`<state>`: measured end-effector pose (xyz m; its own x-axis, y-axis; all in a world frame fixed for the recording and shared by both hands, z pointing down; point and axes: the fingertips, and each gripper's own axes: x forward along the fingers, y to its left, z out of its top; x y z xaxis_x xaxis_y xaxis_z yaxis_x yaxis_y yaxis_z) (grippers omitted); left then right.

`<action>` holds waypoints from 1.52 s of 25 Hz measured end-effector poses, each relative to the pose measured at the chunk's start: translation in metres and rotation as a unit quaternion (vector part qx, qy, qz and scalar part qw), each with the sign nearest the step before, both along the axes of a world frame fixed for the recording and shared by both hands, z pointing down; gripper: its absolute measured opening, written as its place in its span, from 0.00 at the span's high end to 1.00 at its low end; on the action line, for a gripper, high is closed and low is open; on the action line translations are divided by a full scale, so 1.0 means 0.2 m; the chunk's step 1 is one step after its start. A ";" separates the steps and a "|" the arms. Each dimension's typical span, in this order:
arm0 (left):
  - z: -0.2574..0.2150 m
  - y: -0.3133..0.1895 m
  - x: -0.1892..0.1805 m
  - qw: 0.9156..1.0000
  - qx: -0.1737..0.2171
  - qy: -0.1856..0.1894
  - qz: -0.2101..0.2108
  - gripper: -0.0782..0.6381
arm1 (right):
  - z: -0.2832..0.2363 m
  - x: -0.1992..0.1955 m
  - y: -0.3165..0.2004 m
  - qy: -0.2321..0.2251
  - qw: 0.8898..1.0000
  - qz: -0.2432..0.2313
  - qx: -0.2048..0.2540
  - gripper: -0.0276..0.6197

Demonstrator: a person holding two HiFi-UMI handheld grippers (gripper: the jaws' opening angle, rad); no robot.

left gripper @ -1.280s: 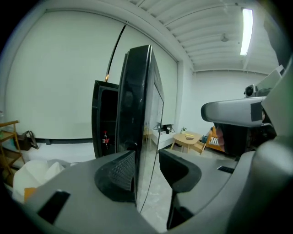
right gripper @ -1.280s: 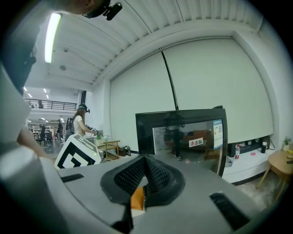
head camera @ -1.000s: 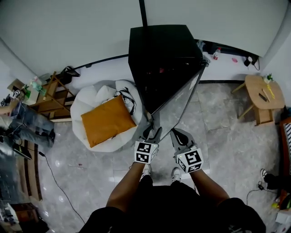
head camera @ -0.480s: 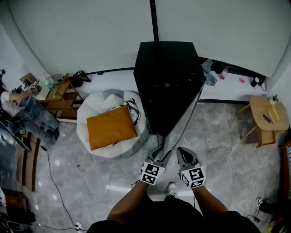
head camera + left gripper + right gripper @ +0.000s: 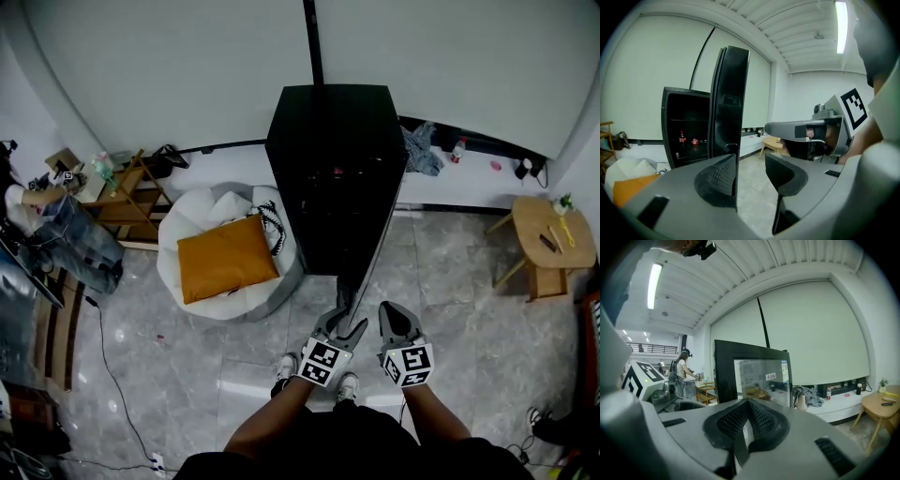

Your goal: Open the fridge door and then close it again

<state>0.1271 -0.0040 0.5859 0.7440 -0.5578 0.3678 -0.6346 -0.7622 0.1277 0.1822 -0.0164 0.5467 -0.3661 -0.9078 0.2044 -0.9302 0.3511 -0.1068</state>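
We look steeply down on a room with a pale wall (image 5: 169, 75) and a grey tiled floor (image 5: 459, 291); against the wall, at the centre, stands a tall black fridge (image 5: 333, 159), its cabinet dark inside. The fridge door (image 5: 367, 258) is swung out toward us and shows edge-on in the head view, running from the cabinet's right corner down to the grippers; in the right gripper view its glass front (image 5: 759, 376) faces the camera. Left of the fridge lies a white beanbag (image 5: 187, 211) with an orange cushion (image 5: 228, 258) on it. Further left is a wooden shelf (image 5: 127, 197) and, beside it, a person (image 5: 56, 225); to the far right stands a small round wooden table (image 5: 553, 234).

Our two forearms reach in from below. The left gripper (image 5: 343, 321) sits at the door's free edge; its jaws are apart and opening, only floor shows in the gap, and the door edge (image 5: 729, 93) rises just beyond the left pad (image 5: 723, 173), ungripped. The right gripper (image 5: 392, 314) is just beside it, right of the door; its jaws are clenched together on nothing. A small bottle (image 5: 682, 138) stands on a shelf in the cabinet.
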 end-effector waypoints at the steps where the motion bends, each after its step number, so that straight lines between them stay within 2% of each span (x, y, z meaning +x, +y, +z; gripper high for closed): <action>1: 0.00 0.02 0.02 1.000 -0.002 0.004 0.007 0.62 | 0.00 0.02 0.01 0.000 1.000 0.003 0.000 0.93; 7: 0.00 0.11 0.17 0.998 -0.003 0.012 0.058 0.66 | 0.01 0.12 0.05 -0.002 1.000 0.015 0.005 0.93; 11: -0.01 0.16 0.25 0.998 -0.003 0.006 0.068 0.67 | -0.03 0.19 0.08 -0.002 1.000 0.022 0.013 0.93; 14: -0.02 0.12 0.16 0.999 -0.001 -0.003 0.033 0.82 | -0.04 0.20 0.07 -0.007 1.000 0.019 0.016 0.93; 17: -0.02 0.06 0.05 1.000 -0.005 -0.003 -0.003 0.86 | -0.03 0.22 0.06 -0.013 1.000 0.013 0.011 0.93; 21: -0.10 0.00 -0.08 0.999 -0.002 0.018 -0.040 0.86 | -0.02 0.23 0.06 -0.021 1.000 0.012 0.012 0.93; 26: -0.22 -0.07 -0.22 0.995 0.037 0.022 -0.091 0.86 | -0.01 0.23 0.07 -0.018 1.000 0.010 0.010 0.93; 29: -0.25 -0.09 -0.25 0.994 0.052 0.016 -0.098 0.86 | 0.00 0.22 0.07 -0.025 1.000 0.007 0.002 0.93; 38: -0.28 -0.11 -0.32 0.991 0.062 0.023 -0.118 0.86 | 0.00 0.16 0.05 -0.022 1.000 -0.007 0.005 0.93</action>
